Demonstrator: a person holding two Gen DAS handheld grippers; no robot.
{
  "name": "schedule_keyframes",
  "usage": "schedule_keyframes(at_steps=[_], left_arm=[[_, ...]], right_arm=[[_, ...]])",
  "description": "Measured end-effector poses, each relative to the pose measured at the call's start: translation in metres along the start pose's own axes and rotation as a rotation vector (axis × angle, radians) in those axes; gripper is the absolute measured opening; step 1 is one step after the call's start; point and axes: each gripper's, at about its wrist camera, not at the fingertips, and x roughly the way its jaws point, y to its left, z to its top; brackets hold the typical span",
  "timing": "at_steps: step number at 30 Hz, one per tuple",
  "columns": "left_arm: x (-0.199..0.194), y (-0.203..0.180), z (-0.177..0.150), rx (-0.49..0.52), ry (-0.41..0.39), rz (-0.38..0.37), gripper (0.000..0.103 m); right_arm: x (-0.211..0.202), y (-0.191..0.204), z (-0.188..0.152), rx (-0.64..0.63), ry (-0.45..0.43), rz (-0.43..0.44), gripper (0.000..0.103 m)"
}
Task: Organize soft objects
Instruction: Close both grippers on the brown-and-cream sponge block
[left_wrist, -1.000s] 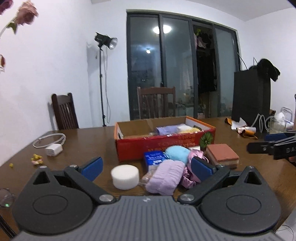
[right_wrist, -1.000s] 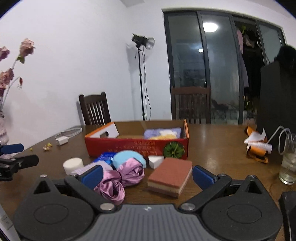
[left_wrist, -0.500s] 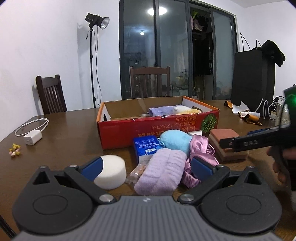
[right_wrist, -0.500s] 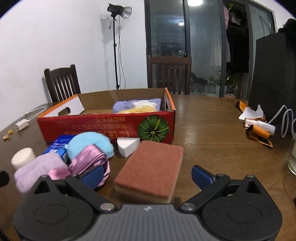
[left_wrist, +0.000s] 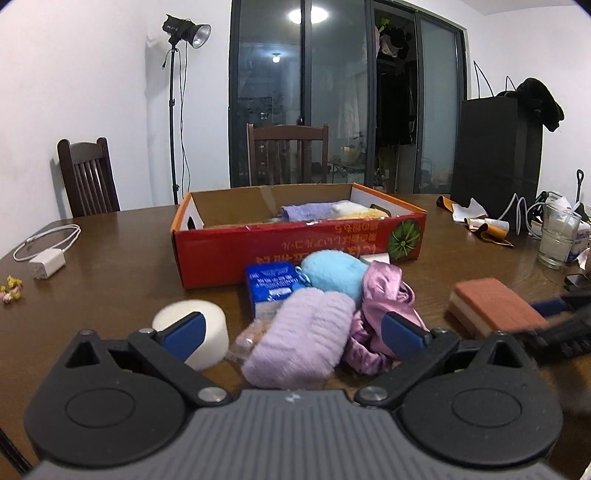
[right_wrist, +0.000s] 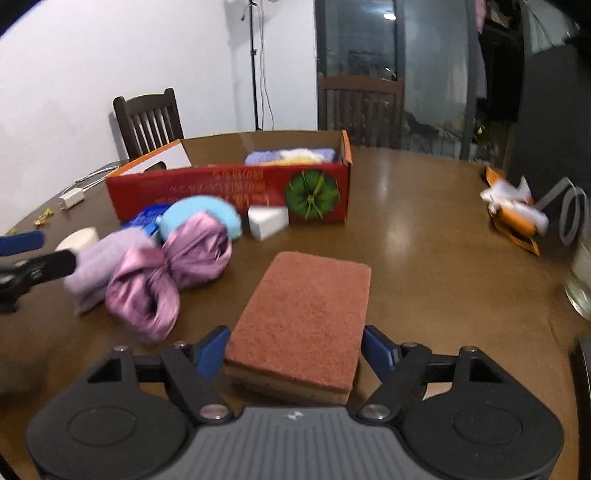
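A red cardboard box (left_wrist: 295, 242) (right_wrist: 229, 192) stands mid-table with soft items inside. In front of it lie a lilac fluffy roll (left_wrist: 299, 343) (right_wrist: 99, 258), a light-blue plush (left_wrist: 330, 275) (right_wrist: 199, 214), a pink satin scrunchie (left_wrist: 380, 295) (right_wrist: 170, 269), a white round sponge (left_wrist: 192, 328), a blue tissue pack (left_wrist: 271, 288) and a white wedge sponge (right_wrist: 267, 221). My left gripper (left_wrist: 291, 330) is open, its fingers on either side of the lilac roll. My right gripper (right_wrist: 295, 350) is open, its fingers flanking the near end of a brown-topped sponge (right_wrist: 303, 321) (left_wrist: 495, 306).
A charger with cable (left_wrist: 48, 258) lies at the left of the wooden table (right_wrist: 424, 258). A glass (left_wrist: 556, 236) and orange-white wrappers (right_wrist: 517, 218) sit at the right. Chairs (left_wrist: 88, 173) stand behind the table.
Both grippers moved forward and down toward the objects. The right gripper's fingers now flank the brown sponge; the left gripper came closer to the lilac roll.
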Motion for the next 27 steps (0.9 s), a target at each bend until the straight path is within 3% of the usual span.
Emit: schedule_keyframes(at_steps=[2,4,6,8,11,14,20,22,23,24,26,27], left_arm=[[-0.004,-0.002,-0.002,-0.005,-0.003,0.0,0.103],[-0.009,-0.002,-0.002,-0.02,-0.006,0.009,0.103],[-0.013,0.002,-0.001,-0.04,0.0,0.041,0.103],[-0.022,0.008,-0.002,-0.059,-0.004,0.073,0.103],[-0.042,0.021,-0.007,-0.11,-0.012,0.081,0.103],[-0.053,0.027,-0.013,-0.171,0.031,0.045,0.103],[-0.059,0.004,-0.021,-0.189,0.066,-0.216,0.103],[-0.057,-0.014,-0.022,-0.143,0.089,-0.293,0.101],[-0.057,-0.025,-0.024,-0.103,0.086,-0.325,0.095],[-0.057,-0.032,-0.026,-0.071,0.082,-0.335,0.09],[-0.056,-0.042,-0.03,-0.031,0.099,-0.342,0.059],[-0.052,-0.04,-0.033,-0.041,0.127,-0.358,0.051]], right_arm=[[-0.015,0.011,-0.011,0.006,0.018,0.062,0.081],[-0.026,0.026,-0.019,0.039,0.025,0.197,0.094],[-0.031,0.04,-0.023,0.077,0.046,0.392,0.095],[-0.034,0.051,-0.022,0.063,0.042,0.468,0.095],[-0.042,0.051,-0.018,0.044,-0.015,0.39,0.093],[-0.045,0.032,-0.011,0.086,-0.073,0.344,0.092],[-0.02,0.004,0.008,0.077,-0.125,0.213,0.08],[-0.007,-0.001,0.014,0.063,-0.106,0.186,0.068],[0.001,-0.002,0.017,0.061,-0.092,0.179,0.058],[0.005,-0.003,0.017,0.062,-0.075,0.181,0.054],[0.008,-0.005,0.016,0.085,-0.067,0.215,0.049],[0.008,-0.005,0.014,0.095,-0.061,0.23,0.046]])
